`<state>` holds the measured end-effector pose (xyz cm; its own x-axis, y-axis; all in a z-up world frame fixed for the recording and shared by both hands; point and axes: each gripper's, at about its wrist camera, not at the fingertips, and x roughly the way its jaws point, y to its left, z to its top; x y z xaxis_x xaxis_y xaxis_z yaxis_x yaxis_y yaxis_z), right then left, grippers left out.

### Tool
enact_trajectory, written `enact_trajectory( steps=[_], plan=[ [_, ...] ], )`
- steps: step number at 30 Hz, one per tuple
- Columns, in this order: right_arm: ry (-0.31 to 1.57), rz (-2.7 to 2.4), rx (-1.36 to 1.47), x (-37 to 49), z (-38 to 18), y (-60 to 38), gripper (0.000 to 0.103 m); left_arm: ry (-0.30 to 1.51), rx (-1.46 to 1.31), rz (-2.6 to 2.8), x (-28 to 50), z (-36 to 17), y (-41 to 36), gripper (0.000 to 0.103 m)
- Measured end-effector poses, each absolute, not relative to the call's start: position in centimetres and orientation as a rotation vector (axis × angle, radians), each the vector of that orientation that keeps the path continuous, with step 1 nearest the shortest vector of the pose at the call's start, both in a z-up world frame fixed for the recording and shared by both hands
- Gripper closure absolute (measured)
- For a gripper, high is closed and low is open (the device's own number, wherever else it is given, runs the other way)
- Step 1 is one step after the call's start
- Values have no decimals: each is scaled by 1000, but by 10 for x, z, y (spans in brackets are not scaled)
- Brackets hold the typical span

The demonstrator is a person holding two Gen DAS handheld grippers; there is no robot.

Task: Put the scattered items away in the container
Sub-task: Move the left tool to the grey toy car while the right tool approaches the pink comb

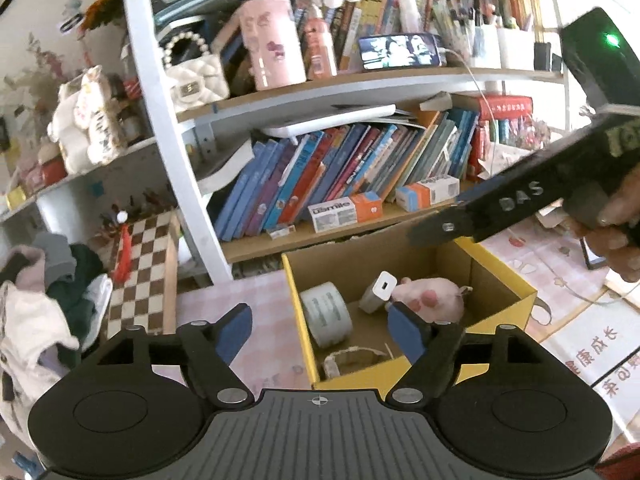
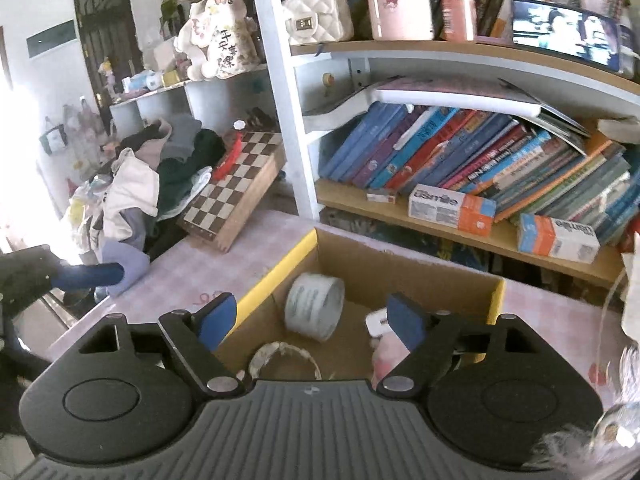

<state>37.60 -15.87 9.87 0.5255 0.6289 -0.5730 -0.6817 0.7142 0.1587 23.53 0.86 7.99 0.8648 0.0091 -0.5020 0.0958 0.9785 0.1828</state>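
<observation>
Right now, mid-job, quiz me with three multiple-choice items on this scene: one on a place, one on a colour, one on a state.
1. Where is the roll of tape?
A. Inside the cardboard box
B. On the chessboard
C. On the bookshelf

2. What colour is the outside of the cardboard box?
A. Green
B. Yellow
C. White

3. How does the left tool stand?
A. Shut on the charger
B. Shut on the plush toy
C. Open, holding nothing

Answers:
A, the tape lies on the box floor beside the white charger and pink plush toy.
B, its outer wall and rim show yellow.
C, its blue pads stand wide apart with nothing between.
</observation>
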Motion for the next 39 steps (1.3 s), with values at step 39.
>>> enact_trajectory(
  steps=[39],
  plan=[
    [948,314,-94,233,-58,-101,22,751,176,-337,201,-27,85,21]
  ],
)
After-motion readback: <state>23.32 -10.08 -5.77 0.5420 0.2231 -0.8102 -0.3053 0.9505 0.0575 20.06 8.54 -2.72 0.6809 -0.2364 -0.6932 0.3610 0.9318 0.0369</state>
